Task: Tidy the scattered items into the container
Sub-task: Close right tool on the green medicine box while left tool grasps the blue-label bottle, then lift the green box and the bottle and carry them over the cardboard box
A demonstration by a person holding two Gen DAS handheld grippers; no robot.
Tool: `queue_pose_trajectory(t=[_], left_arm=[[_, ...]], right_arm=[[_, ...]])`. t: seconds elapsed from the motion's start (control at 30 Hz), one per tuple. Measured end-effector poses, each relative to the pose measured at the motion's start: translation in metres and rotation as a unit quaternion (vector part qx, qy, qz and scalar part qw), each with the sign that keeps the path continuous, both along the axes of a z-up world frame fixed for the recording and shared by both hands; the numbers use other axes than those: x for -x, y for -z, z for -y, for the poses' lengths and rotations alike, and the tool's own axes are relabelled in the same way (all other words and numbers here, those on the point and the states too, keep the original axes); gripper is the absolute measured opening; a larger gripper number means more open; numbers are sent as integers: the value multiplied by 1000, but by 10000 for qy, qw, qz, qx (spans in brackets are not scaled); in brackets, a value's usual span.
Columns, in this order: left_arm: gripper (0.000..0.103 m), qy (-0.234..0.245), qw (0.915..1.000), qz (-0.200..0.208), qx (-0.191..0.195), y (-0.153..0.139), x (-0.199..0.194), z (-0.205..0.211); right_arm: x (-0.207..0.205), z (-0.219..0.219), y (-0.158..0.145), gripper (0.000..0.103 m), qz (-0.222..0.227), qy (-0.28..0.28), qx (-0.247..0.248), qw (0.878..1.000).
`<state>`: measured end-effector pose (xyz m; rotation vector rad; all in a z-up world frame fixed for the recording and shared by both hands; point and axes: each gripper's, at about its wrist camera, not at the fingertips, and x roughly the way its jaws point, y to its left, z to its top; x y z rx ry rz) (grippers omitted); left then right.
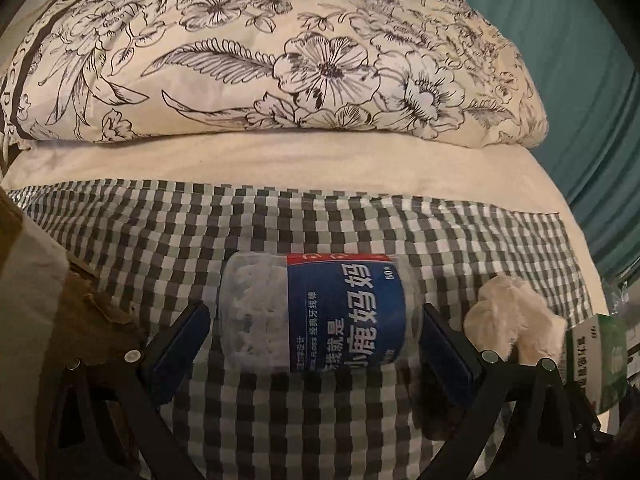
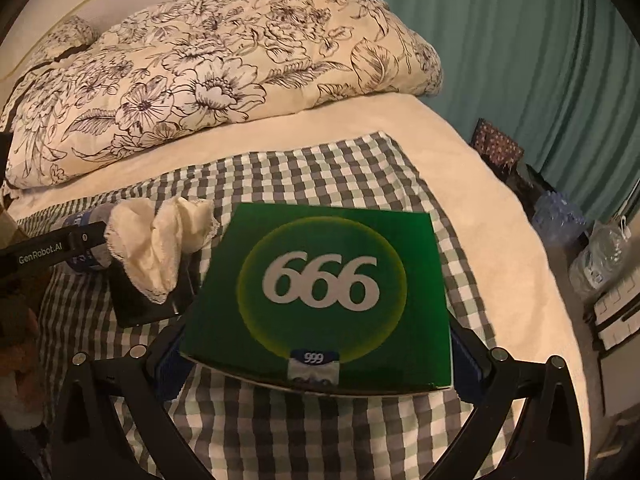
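One clear plastic bottle [image 1: 316, 316], cylindrical with a blue label, lies on the checked cloth [image 1: 280, 224] between the left gripper [image 1: 316, 332] fingers, clamped at both ends. One flat green cardboard box [image 2: 320, 296] is clamped in the right gripper [image 2: 316, 360]. One crumpled cream cloth [image 2: 160, 240] rests between them.

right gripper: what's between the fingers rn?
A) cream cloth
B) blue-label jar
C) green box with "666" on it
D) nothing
C: in the right wrist view the green box sits between the fingers of the right gripper, with the cream cloth off to its left and the blue-label jar between the fingers of the left gripper.
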<state>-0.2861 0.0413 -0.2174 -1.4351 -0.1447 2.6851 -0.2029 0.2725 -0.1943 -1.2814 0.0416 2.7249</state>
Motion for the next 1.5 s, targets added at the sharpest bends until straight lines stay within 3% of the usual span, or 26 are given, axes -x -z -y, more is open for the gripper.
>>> queue_pose_trajectory(t=[0.33,0.4,0.43,0.67,1.5], left_arm=[[103,-39,9997,204,91,21,5,-6],[100,-44,9998,187,18,24,5,-6],[92,-50,9999,165,-15,24,4,-5],[91,-43,9999,98,72,19,-3,-7],[91,85,9975,-674,199,-82,-63,1]], right_arm=[[4,-3,7,103,-39,70,54,10000],[4,-3,7,103,-55,67,88,9999],[3,-3,7,103,-71,56,82,9999],[-1,6,0,97,-120,-128,-32,9998],[-58,18,-67,95,-642,-222,6,9977]])
